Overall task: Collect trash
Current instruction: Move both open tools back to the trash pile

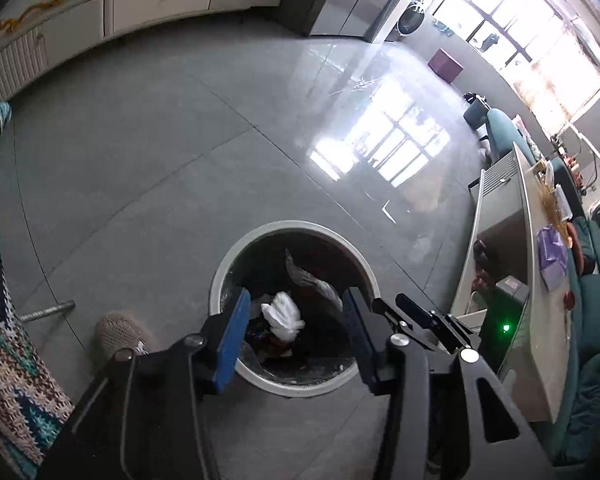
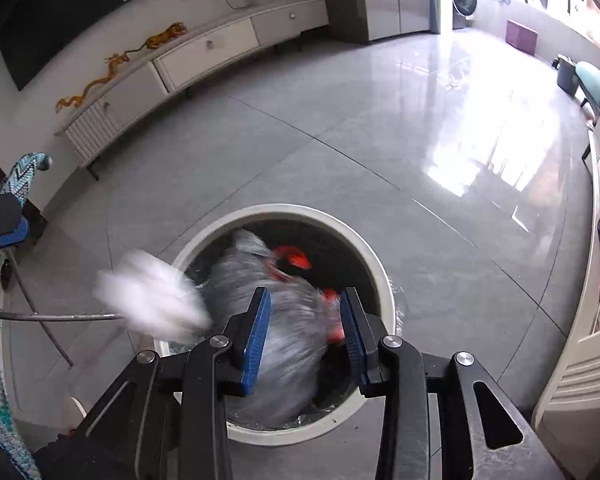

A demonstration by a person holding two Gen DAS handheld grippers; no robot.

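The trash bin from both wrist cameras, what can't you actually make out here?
- Right wrist view: the white tissue and the clear plastic wrapper are motion-blurred, so their shape and print are unreadable.
- Right wrist view: the right gripper hides the near part of the trash bin.
- Left wrist view: the left gripper hides the bin's near contents.
- Both views: the bin's bottom is too dark to see.

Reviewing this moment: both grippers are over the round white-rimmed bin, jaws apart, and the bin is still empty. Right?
Not quite: the bin is not empty. The left wrist view shows white crumpled paper and a clear wrapper inside. Both the left gripper and right gripper are above it, jaws apart.
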